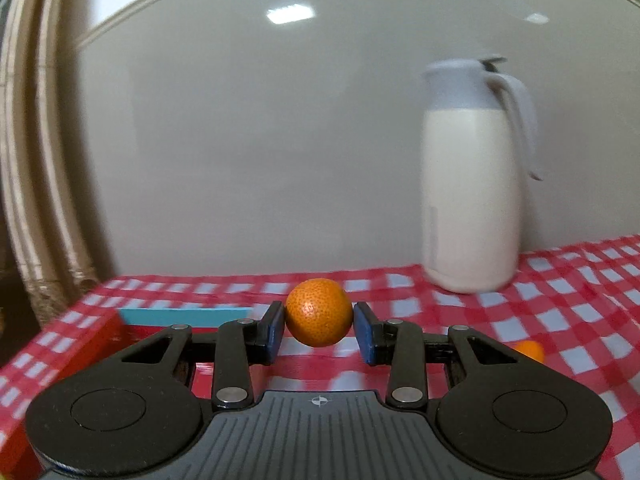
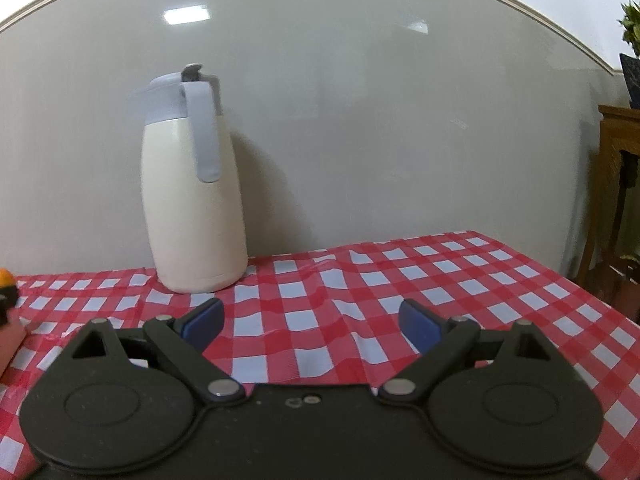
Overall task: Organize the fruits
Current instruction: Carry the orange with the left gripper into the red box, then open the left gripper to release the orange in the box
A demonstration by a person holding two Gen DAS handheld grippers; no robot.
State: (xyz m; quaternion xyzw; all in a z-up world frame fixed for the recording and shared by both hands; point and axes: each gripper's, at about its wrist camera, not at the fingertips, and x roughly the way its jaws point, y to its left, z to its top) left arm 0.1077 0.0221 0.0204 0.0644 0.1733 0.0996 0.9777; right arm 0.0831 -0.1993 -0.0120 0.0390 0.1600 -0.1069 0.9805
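Note:
My left gripper (image 1: 319,326) is shut on a small orange tangerine (image 1: 319,312), held between its blue pads above a red box (image 1: 96,344) with a light blue far wall (image 1: 184,317). A second tangerine (image 1: 530,350) lies on the checked cloth to the right, partly hidden by my right finger link. My right gripper (image 2: 310,322) is open and empty over the red-and-white checked tablecloth (image 2: 360,280). At the far left edge of the right wrist view, an orange fruit (image 2: 6,276) shows in part.
A cream jug with a pale blue lid and handle (image 1: 472,184) stands at the back by the grey wall; it also shows in the right wrist view (image 2: 196,208). A wooden cabinet (image 2: 620,184) stands past the table's right edge.

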